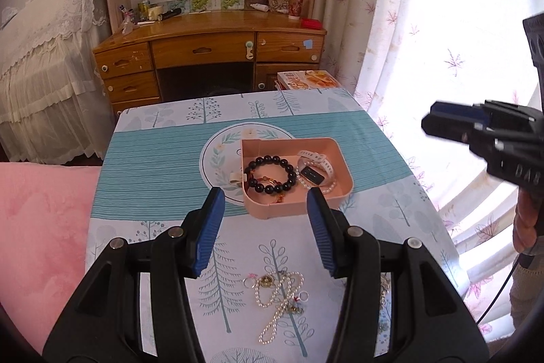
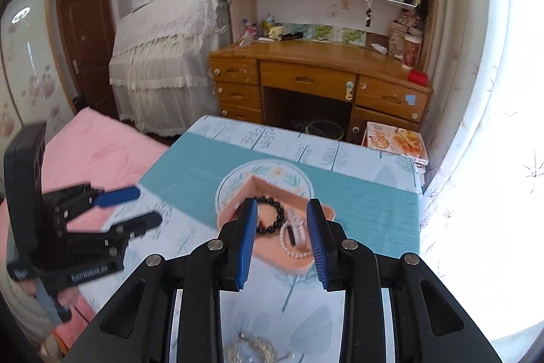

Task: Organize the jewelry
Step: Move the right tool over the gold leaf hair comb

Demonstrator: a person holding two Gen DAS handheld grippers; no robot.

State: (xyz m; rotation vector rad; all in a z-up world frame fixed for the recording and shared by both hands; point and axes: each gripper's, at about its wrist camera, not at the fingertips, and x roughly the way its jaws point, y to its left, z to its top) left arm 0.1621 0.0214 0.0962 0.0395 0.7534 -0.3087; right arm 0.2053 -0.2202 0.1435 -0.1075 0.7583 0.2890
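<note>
A pink tray [image 1: 343, 159] sits on the table and holds a black bead bracelet [image 1: 270, 174], a white-strap watch [image 1: 314, 167] and a pearl bracelet. The tray also shows in the right wrist view [image 2: 278, 256]. A pearl necklace with rings and charms [image 1: 278, 298] lies loose on the near cloth, between and below my left gripper's fingers. My left gripper [image 1: 267, 201] is open and empty, held above the table just short of the tray. My right gripper [image 2: 282, 210] is open and empty, above the tray; it also shows at the right of the left wrist view [image 1: 442, 121].
The small table has a teal tree-print cloth [image 1: 153, 159]. A pink bed [image 1: 37, 227] lies to the left. A wooden desk [image 1: 210, 50] with shelves stands behind, and a stack of books [image 1: 306, 80] at the table's far corner. Curtains hang at the right.
</note>
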